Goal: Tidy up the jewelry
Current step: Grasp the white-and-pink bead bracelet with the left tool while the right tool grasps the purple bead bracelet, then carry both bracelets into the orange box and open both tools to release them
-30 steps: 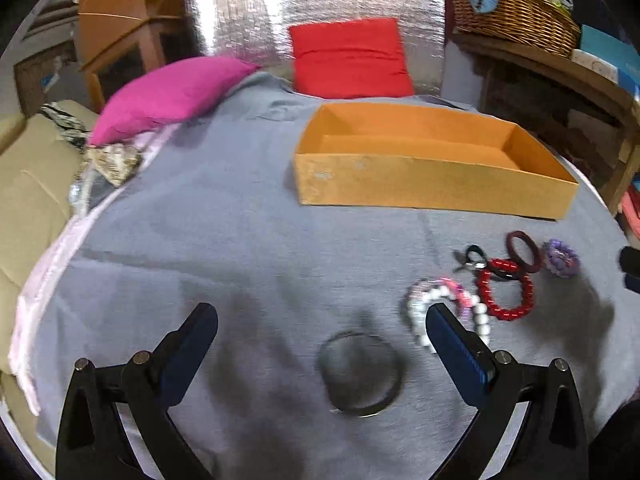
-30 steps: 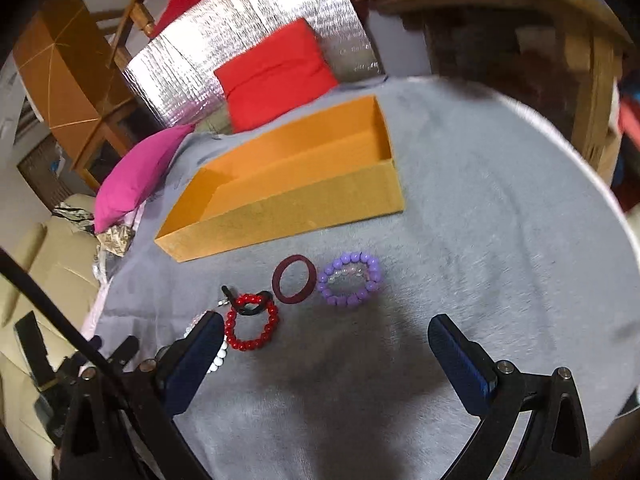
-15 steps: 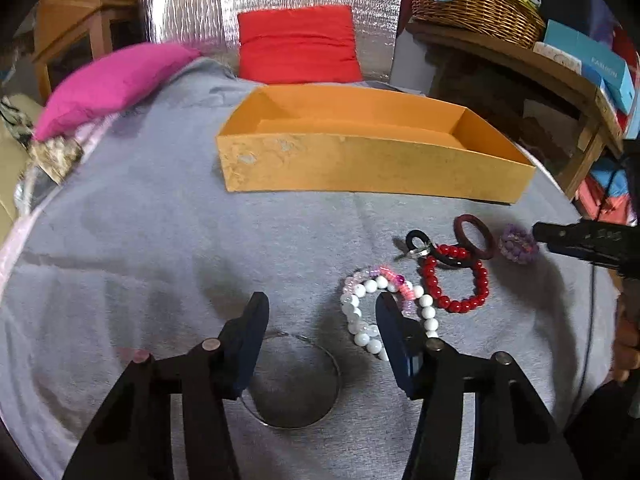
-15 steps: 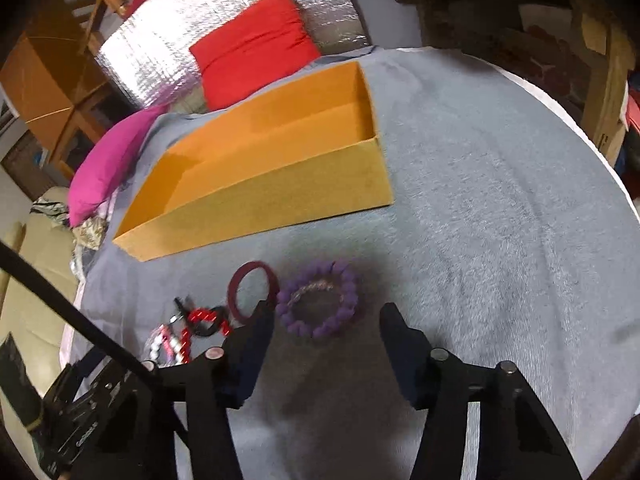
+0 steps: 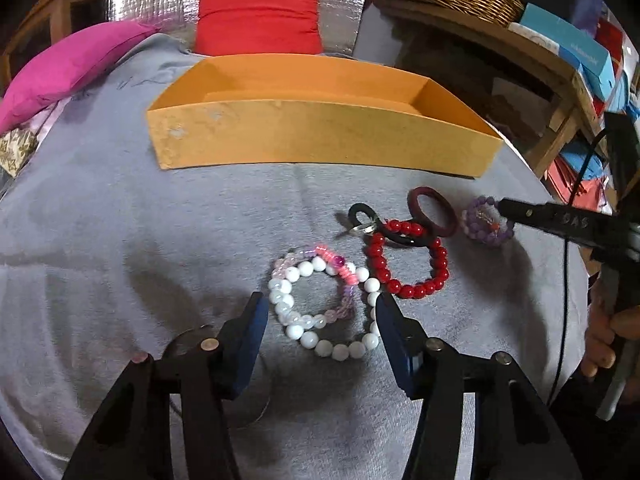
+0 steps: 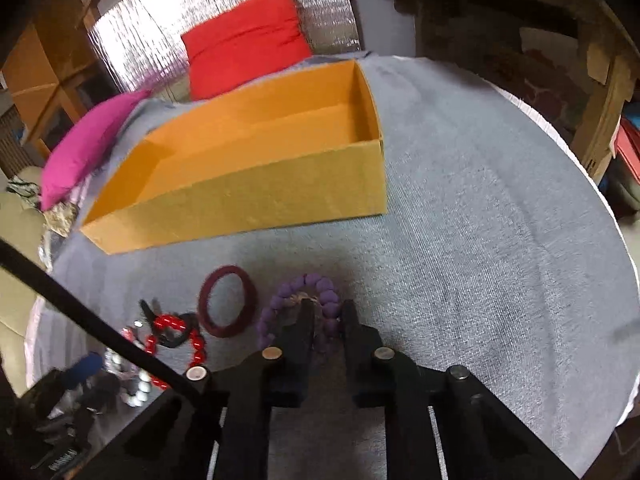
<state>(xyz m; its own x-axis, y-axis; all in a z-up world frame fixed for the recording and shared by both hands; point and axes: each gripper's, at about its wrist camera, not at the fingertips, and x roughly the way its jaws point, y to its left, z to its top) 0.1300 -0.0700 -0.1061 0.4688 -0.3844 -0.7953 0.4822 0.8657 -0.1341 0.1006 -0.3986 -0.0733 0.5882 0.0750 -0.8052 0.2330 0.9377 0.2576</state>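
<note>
A grey cloth (image 5: 120,240) covers the round table, and on it stands one long orange box (image 5: 320,140), open at the top, with nothing visible inside. Behind the box lie two cushions, one red (image 5: 258,16) and one pink (image 5: 68,64).

All the jewelry lies on the cloth in front of the box, in a loose row; none of it is in the box.

The left gripper (image 5: 320,322) points down at the cloth with its jaws about half open. The white bead bracelet (image 5: 336,344) lies between the fingers, with a pink and clear bead bracelet (image 5: 340,268) overlapping it. The right-hand finger is at the white beads' edge, but I cannot tell whether it presses on them; the left-hand finger stands clear.

The right gripper (image 6: 326,316) has its jaws closed on the near side of the purple bead bracelet (image 6: 288,292), which still lies on the cloth.

Count of pieces: four bead bracelets (white, pink, red (image 5: 412,264), purple), one maroon ring (image 5: 432,212) just beside the purple one, and one black loop (image 5: 362,214) touching the red beads. A thin wire hoop (image 5: 256,412) shows partly under the left gripper.
</note>
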